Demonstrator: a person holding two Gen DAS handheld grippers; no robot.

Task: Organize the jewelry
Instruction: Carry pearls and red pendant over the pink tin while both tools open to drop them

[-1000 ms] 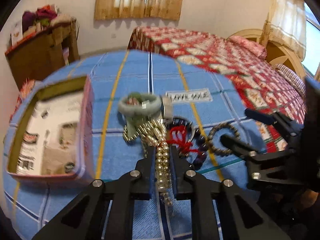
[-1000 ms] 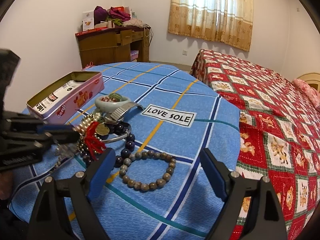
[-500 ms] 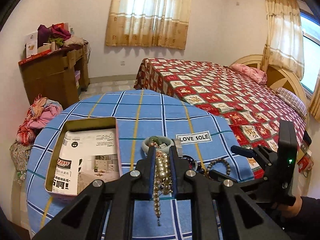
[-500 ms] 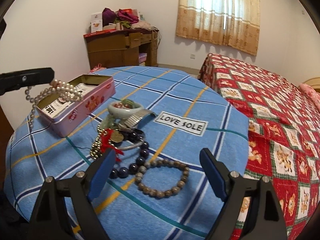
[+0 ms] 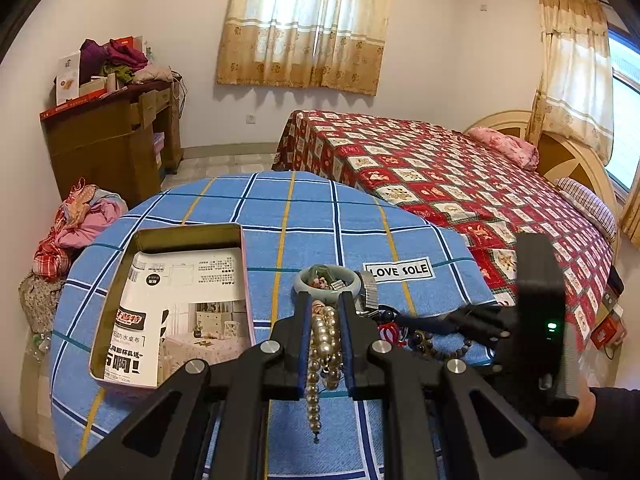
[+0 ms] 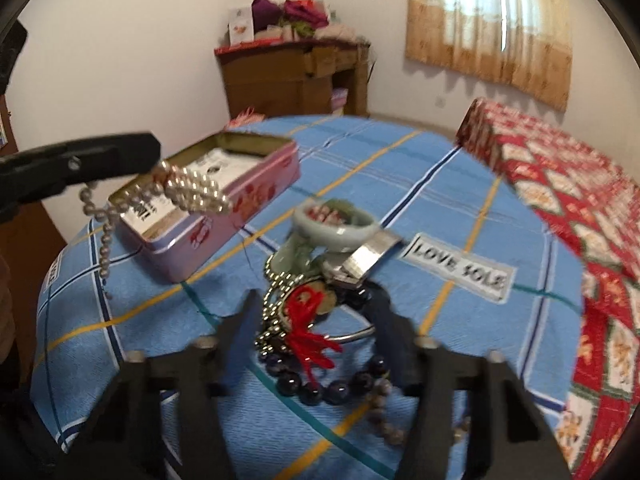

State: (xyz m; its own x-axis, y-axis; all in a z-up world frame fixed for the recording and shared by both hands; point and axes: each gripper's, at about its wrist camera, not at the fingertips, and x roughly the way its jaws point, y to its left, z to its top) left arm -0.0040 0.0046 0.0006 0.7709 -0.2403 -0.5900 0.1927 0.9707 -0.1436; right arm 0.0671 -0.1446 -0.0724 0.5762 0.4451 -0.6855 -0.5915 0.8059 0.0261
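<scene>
- Pearl necklace is hanging clamped in the left gripper, raised above the tabletop beside the tin.
- Tin is lying open, holding only a printed paper sheet; no jewelry is showing inside it, so sorting is barely starting.
- Right gripper is standing spread wide, gripping nothing, its fingers either side of the pile.
- Pile is waiting on the tabletop: jade bangle, metal watch band, red tassel, dark beads, brown beads.
- Judging from this, the necklace is going into the tin first; everything else is left.
</scene>
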